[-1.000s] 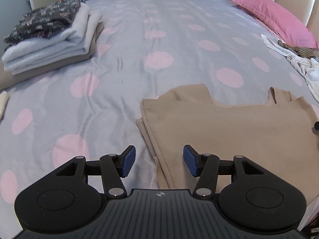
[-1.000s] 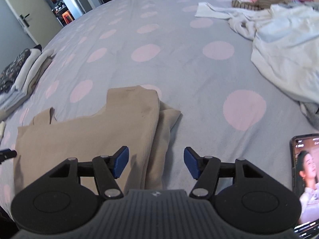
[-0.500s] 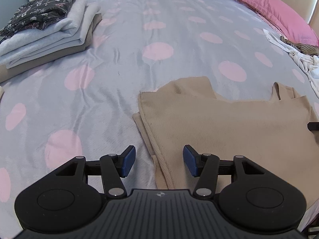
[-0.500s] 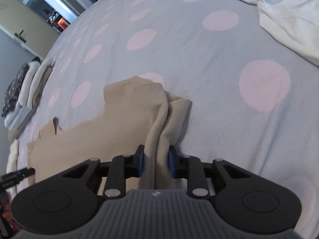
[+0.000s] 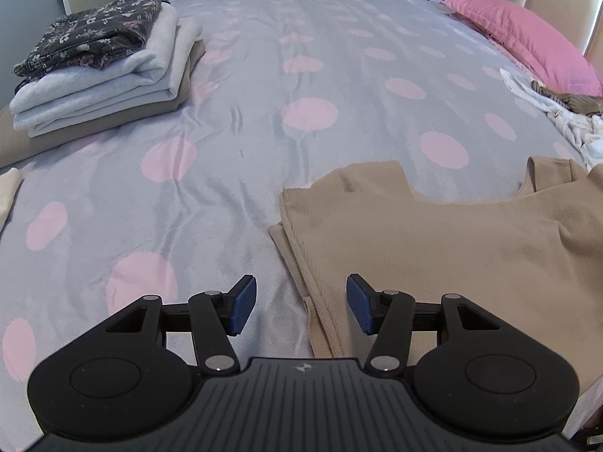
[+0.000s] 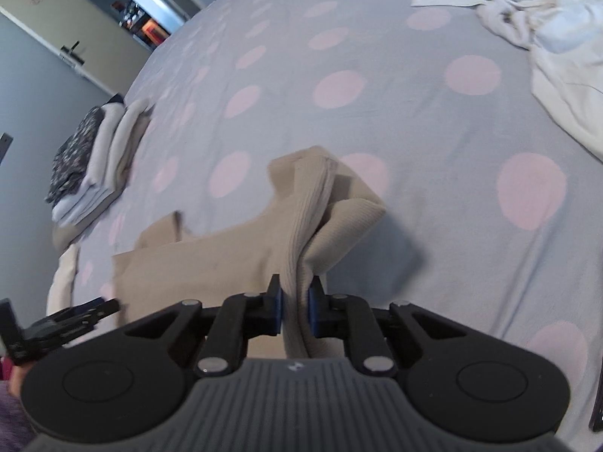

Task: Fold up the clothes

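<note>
**Right side pinched and lifting, left side not yet gripped**

Tan top [image 5: 444,248] lies flat on the dotted bedspread [image 5: 264,113], at 1 to 3 o'clock in your left view, side panels already folded in. Thin ribbed knit: judge it light, soft and floppy, likely to sag and slide off its own layers. Take it at the doubled side edge, through both layers, close to the hem.

Your right gripper [image 6: 295,310] is clenched on that edge; cloth rises in a peaked ridge toward 12 o'clock. Half a second ago the same pinch sat lower and the fabric lay flatter, so the lift has begun.

Your left gripper [image 5: 301,303] is spread wide, holding nothing, its opening straddling the top's left edge. It has barely moved over the last second.

Folded stack [image 5: 101,75] at 10 o'clock. Unfolded white clothes [image 6: 557,45] at 2 o'clock, right view.
</note>
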A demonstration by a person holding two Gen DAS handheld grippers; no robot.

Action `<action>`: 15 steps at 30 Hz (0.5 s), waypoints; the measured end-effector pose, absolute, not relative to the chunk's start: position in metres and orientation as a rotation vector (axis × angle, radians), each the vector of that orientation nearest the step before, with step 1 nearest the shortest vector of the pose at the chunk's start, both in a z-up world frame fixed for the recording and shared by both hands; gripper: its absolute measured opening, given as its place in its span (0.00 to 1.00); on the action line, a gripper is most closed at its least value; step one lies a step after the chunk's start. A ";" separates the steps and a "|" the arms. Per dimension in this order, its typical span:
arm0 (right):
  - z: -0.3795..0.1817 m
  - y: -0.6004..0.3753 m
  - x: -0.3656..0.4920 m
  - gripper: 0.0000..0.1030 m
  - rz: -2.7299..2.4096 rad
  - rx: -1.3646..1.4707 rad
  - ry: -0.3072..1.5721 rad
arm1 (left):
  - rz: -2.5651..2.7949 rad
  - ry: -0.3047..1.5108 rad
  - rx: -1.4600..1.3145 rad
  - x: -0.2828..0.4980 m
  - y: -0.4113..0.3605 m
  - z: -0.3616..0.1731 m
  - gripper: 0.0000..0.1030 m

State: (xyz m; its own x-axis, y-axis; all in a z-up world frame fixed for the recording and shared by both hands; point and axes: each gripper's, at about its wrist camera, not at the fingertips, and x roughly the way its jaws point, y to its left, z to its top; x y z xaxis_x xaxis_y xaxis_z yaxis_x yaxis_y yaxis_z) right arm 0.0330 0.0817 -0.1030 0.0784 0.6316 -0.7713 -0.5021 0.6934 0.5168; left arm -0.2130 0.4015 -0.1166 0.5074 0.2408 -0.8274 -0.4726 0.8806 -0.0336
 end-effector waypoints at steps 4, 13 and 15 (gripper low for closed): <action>-0.074 0.107 0.022 0.14 0.911 0.128 1.266 | 0.426 0.916 -0.282 -0.216 0.403 -0.110 0.50; -0.034 0.181 -0.012 0.14 1.002 0.179 1.290 | 0.423 0.877 -0.298 -0.225 0.407 -0.100 0.50; -0.032 0.199 -0.021 0.14 1.012 0.173 1.288 | 0.445 0.893 -0.291 -0.226 0.410 -0.100 0.50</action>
